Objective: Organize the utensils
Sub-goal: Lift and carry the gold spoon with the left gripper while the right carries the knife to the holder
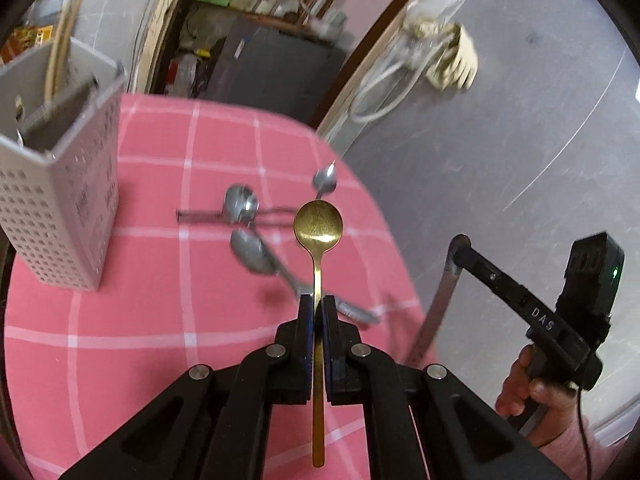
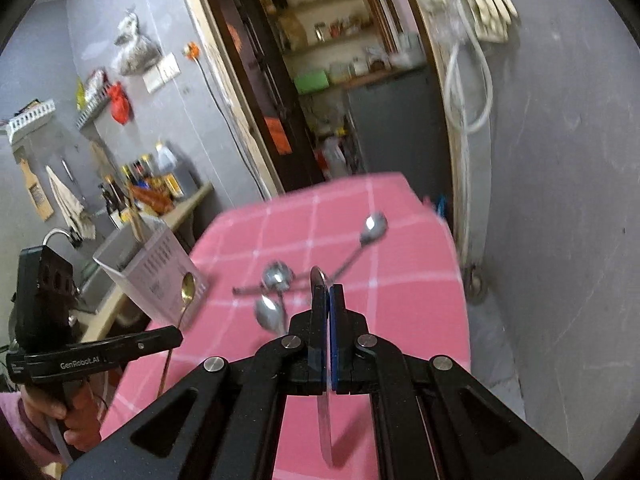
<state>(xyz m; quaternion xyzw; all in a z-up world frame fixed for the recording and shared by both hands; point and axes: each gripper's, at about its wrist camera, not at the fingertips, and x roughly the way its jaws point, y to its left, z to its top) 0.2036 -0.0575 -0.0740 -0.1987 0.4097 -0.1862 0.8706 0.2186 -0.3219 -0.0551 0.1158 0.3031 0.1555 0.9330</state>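
While both jaws were clamped:
Left gripper (image 1: 318, 304): held gold spoon (image 1: 319, 226).
Right gripper (image 2: 329, 294): held a silver utensil (image 2: 325, 408) edge-on.

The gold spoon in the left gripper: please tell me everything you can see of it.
The gold spoon looks like thin brass-coloured metal, with a round, shallow bowl and a long, narrow, straight handle. The bowl is shiny, with a dull speckled patch in its middle. The left gripper is shut on the handle at about mid-length; the bowl points forward, away from the camera, and the handle's end sticks out behind the pads. It hangs in the air above the pink checked tablecloth, touching only the pads.
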